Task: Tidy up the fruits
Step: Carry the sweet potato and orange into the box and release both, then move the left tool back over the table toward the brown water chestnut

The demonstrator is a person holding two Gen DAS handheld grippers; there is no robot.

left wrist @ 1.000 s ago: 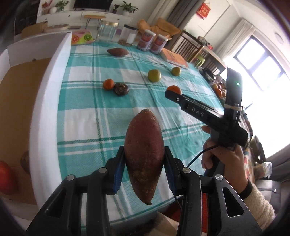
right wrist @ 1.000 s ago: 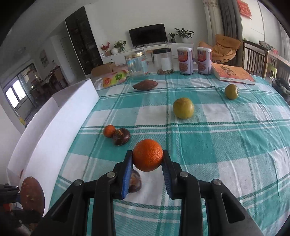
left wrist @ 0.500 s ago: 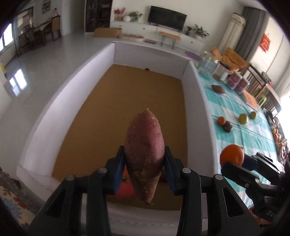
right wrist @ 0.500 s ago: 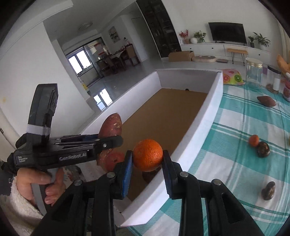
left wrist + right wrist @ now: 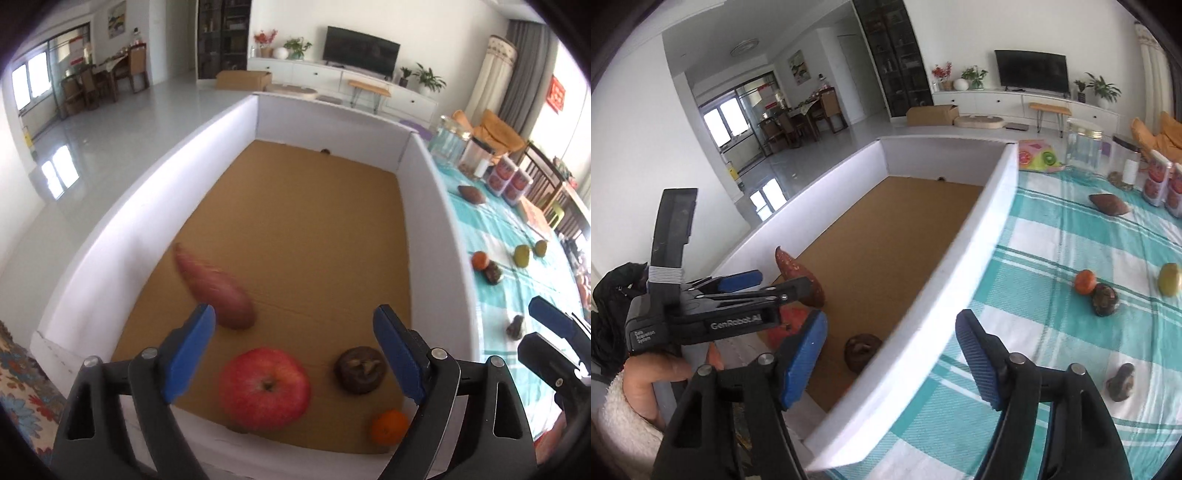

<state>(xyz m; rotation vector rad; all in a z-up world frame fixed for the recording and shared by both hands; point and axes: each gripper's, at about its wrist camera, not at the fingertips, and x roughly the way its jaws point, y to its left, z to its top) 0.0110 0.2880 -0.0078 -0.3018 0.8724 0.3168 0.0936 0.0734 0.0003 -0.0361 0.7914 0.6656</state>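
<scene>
Left tongs: the left gripper [image 5: 293,356] is being held over the near end of the white-walled box [image 5: 207,158]; jaws are being opened, standing wide apart, nothing between the pads.

Right tongs: the right gripper [image 5: 890,356] is being held above the box's right wall, near end; jaws are likewise being opened, nothing clamped.

Sweet potato: the sweet potato [image 5: 214,286] is being seen blurred on the brown floor near the left wall, long axis running from far-left to near-right; possibly not yet at rest.

Orange: the small orange [image 5: 389,426] is lying in the near right corner of the box, beside the dark round fruit [image 5: 360,373] and the red apple [image 5: 264,393].

Fruit left out: on the checked tablecloth [image 5: 1052,258], to the right of the box, an orange fruit [image 5: 1085,281] is touching a dark one [image 5: 1104,299]; a yellow-green fruit [image 5: 1169,278], a small dark piece [image 5: 1121,376] and a second sweet potato [image 5: 1108,204] are lying apart.

Deciding relation: all remaining fruit is lying to the right of both tongs; the right gripper is judged nearer, the small dark piece nearest.

View difference: the left view is showing the whole box floor; in the right view the wall is hiding the orange, while the tablecloth spread is being shown more fully.
</scene>
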